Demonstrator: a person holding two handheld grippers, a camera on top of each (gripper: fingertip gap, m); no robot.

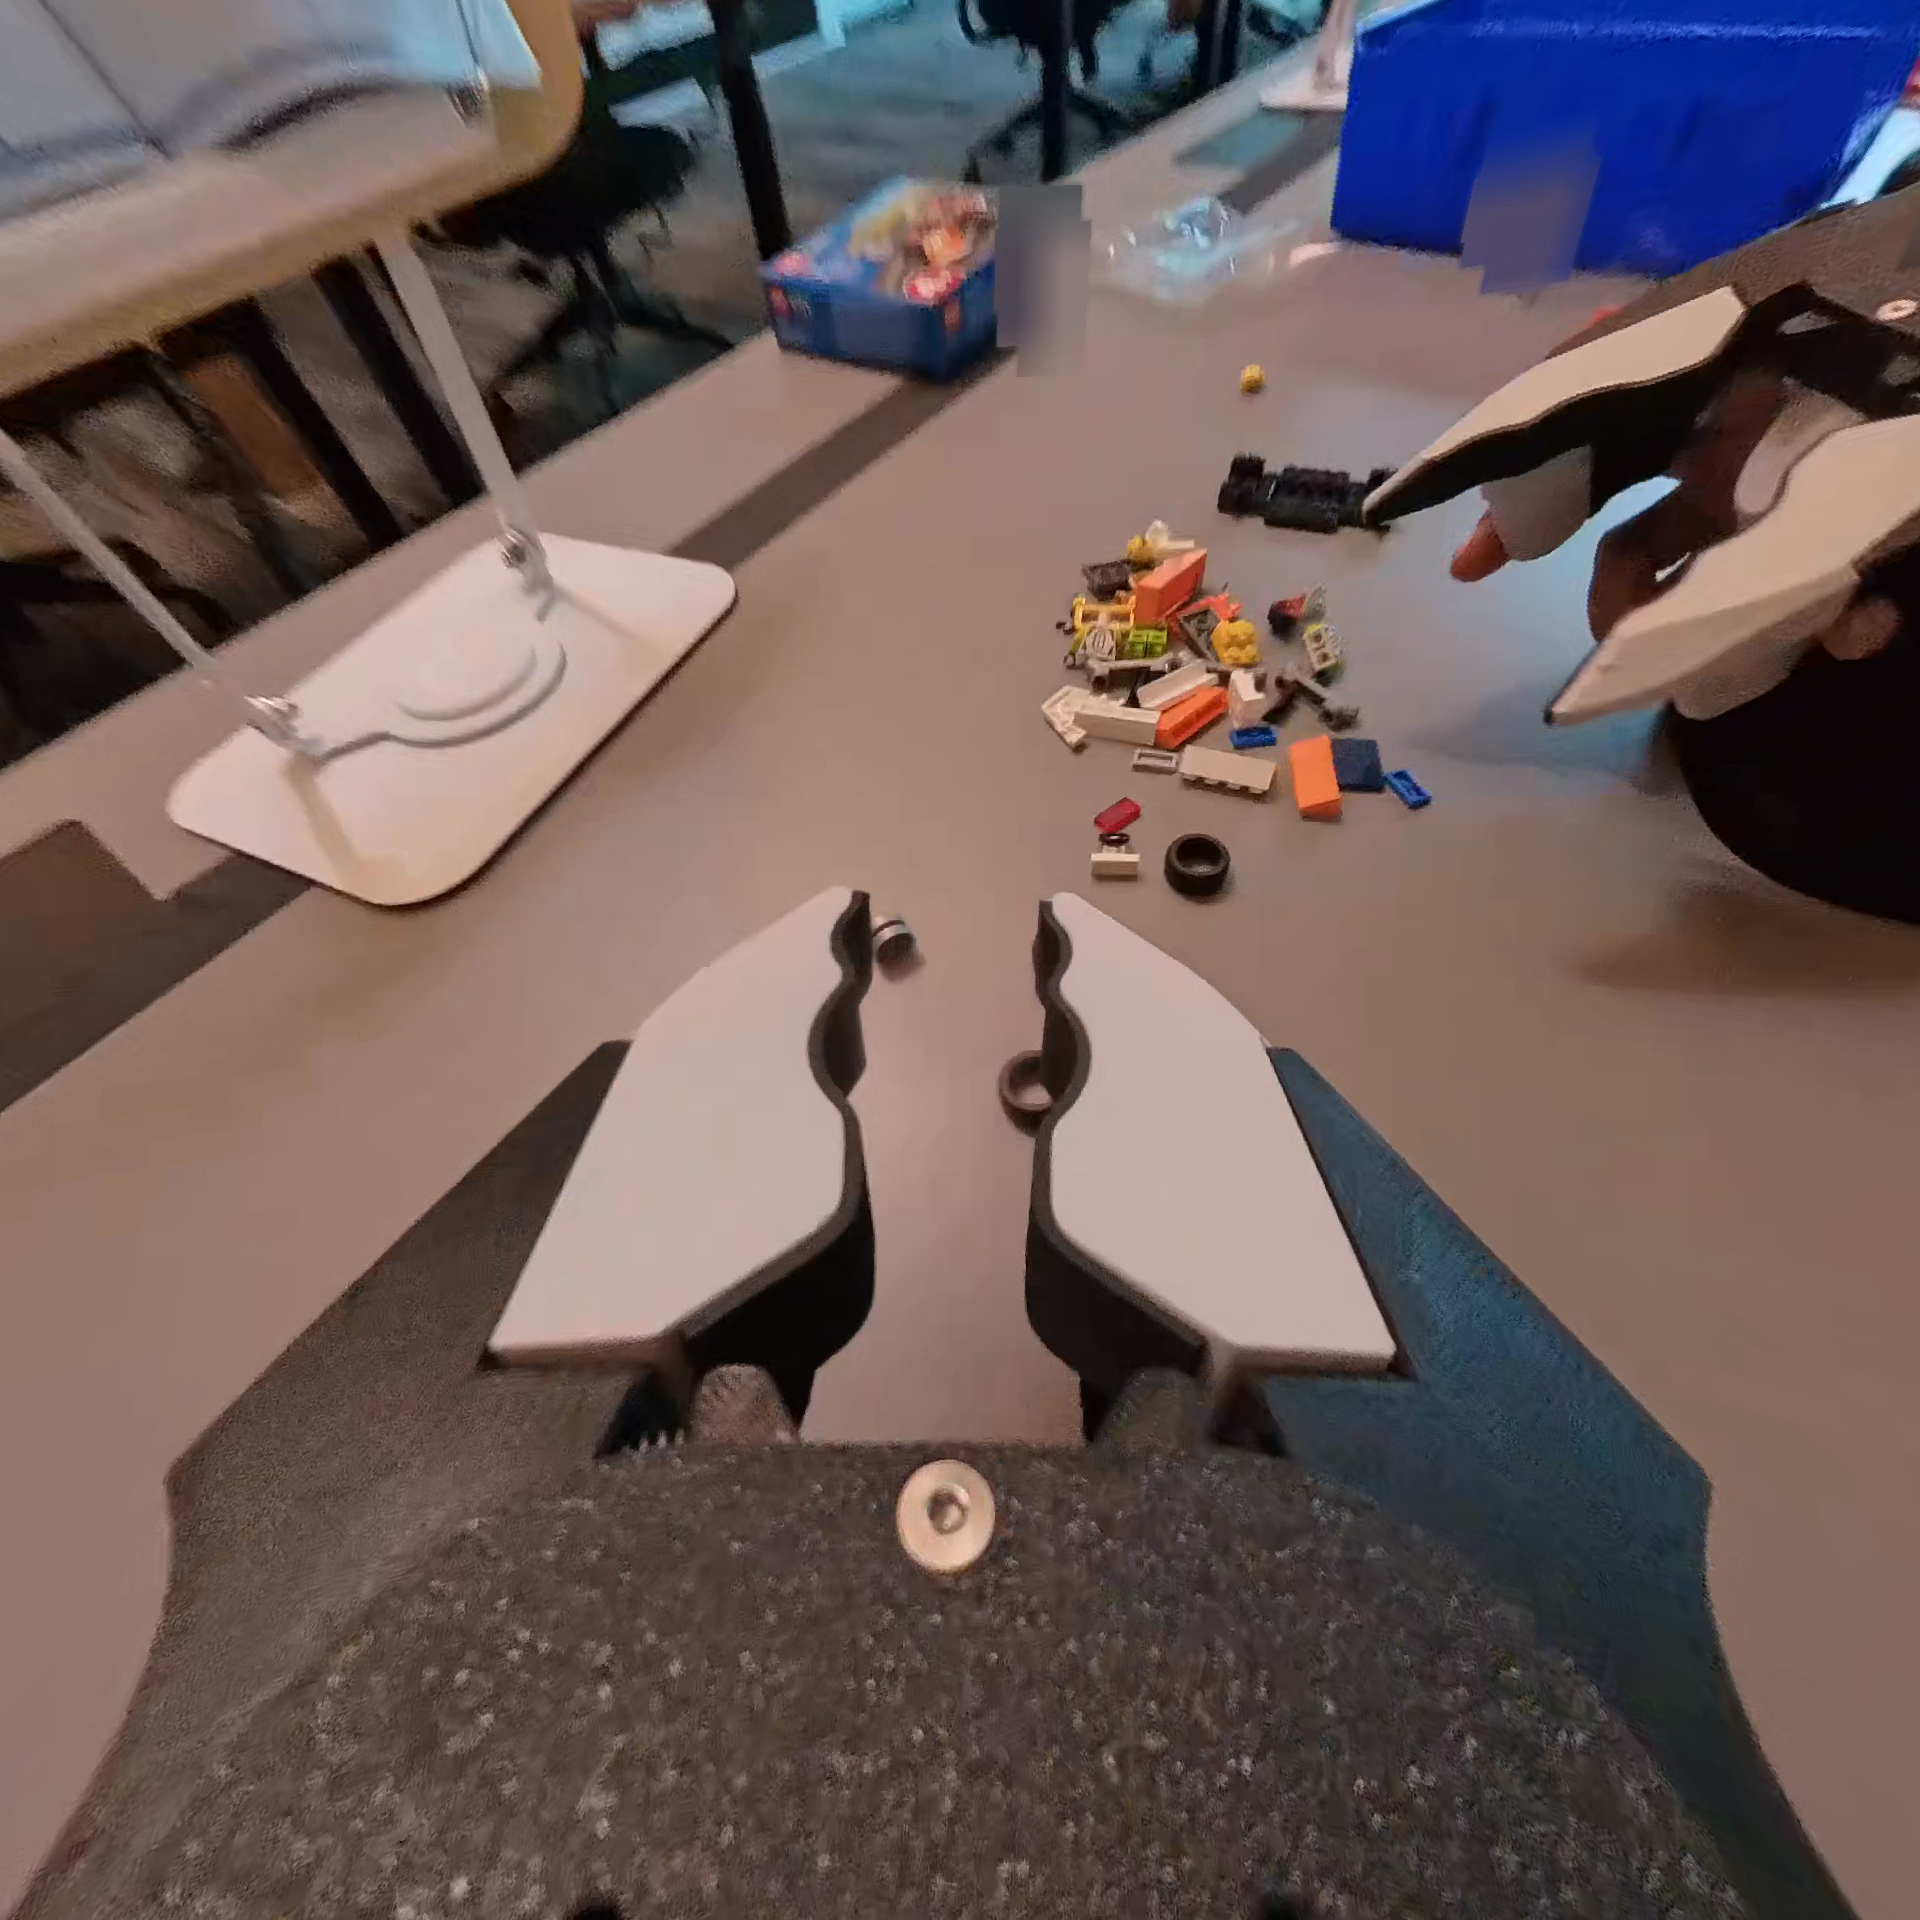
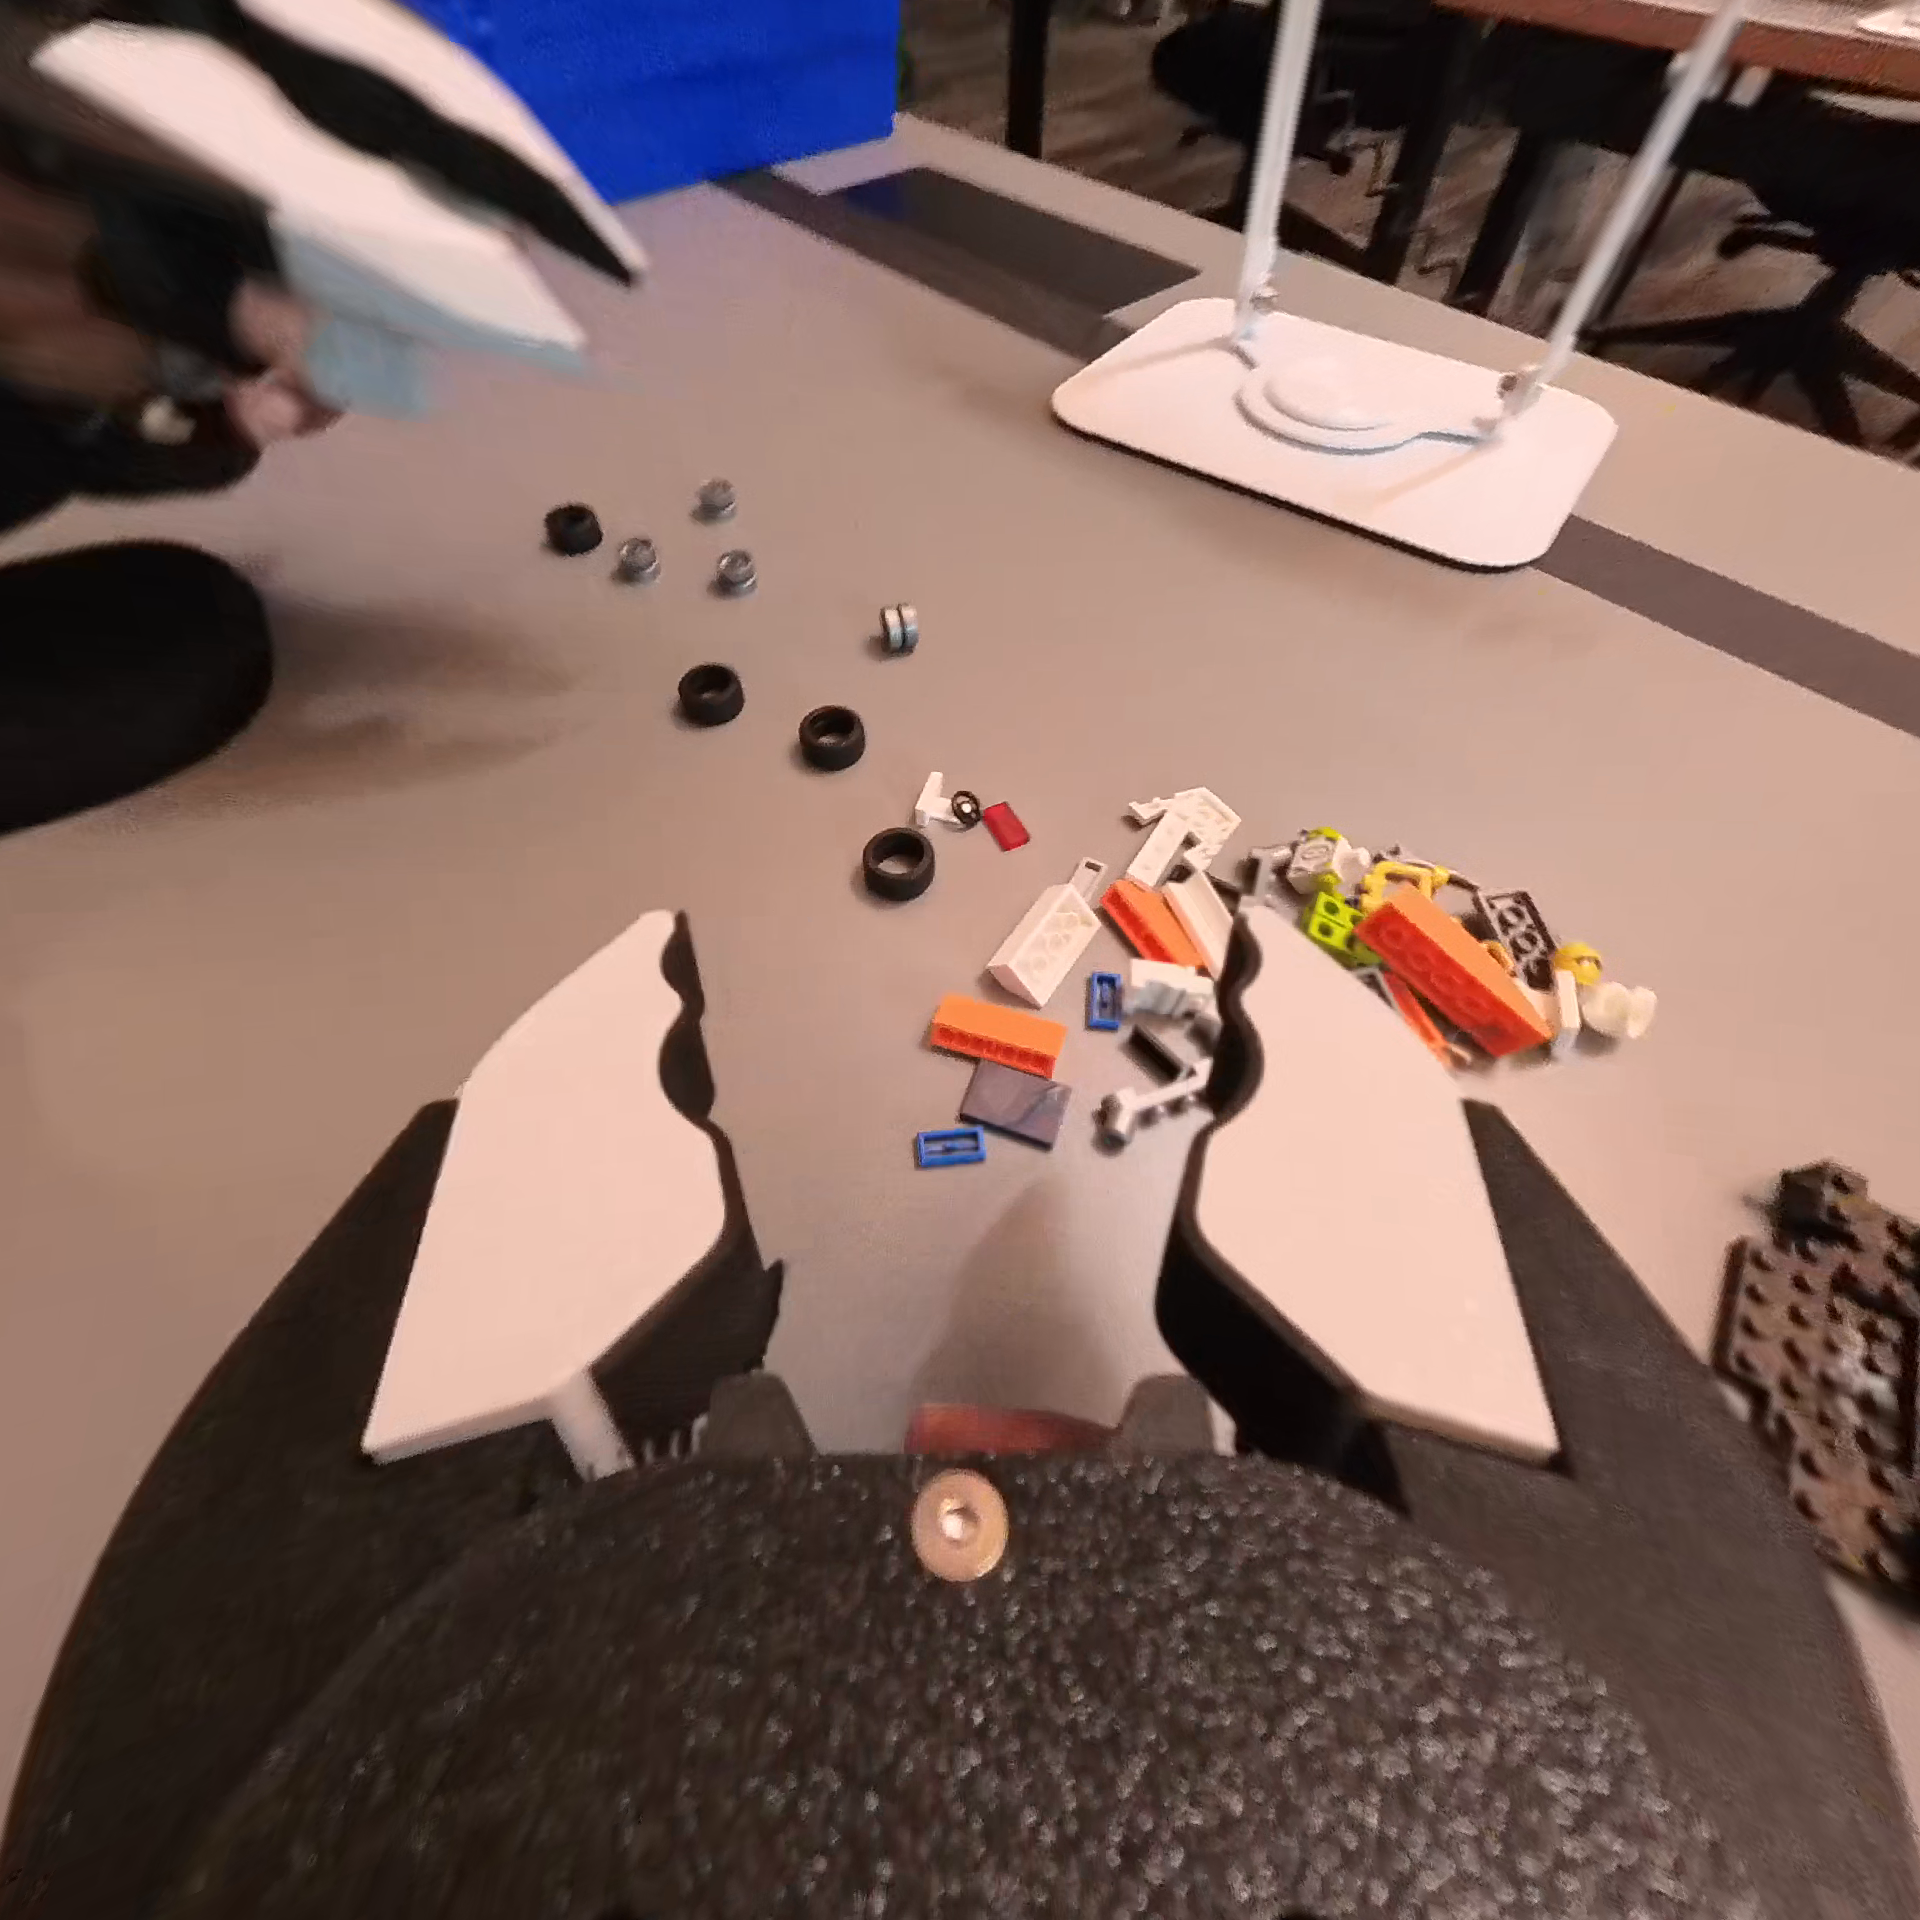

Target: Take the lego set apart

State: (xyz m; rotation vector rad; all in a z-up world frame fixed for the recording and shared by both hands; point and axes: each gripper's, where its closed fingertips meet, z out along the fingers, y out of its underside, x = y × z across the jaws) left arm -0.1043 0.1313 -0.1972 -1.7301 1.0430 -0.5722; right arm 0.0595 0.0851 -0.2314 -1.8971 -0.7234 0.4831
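Note:
The lego set lies in parts on the grey table (image 1: 831, 727). A pile of loose coloured pieces (image 1: 1205, 665) is ahead of my left gripper (image 1: 951, 914), which is open and empty above the table. A grey wheel hub (image 1: 894, 940) and a black tyre (image 1: 1027, 1086) show beside its fingers. My right gripper (image 2: 956, 925) is open and empty over the near side of the pile (image 2: 1403, 935). The black chassis (image 2: 1839, 1382) lies just right of it. In the left wrist view, the right gripper (image 1: 1465, 613) has one fingertip next to the chassis (image 1: 1299, 494).
Black tyres (image 2: 710, 694) and grey hubs (image 2: 636, 559) lie scattered left of the pile. A white stand base (image 2: 1340, 426) sits at the table's far side. A lego box (image 1: 883, 281), a clear bag (image 1: 1195, 239) and a blue bin (image 1: 1621, 135) stand at the far end.

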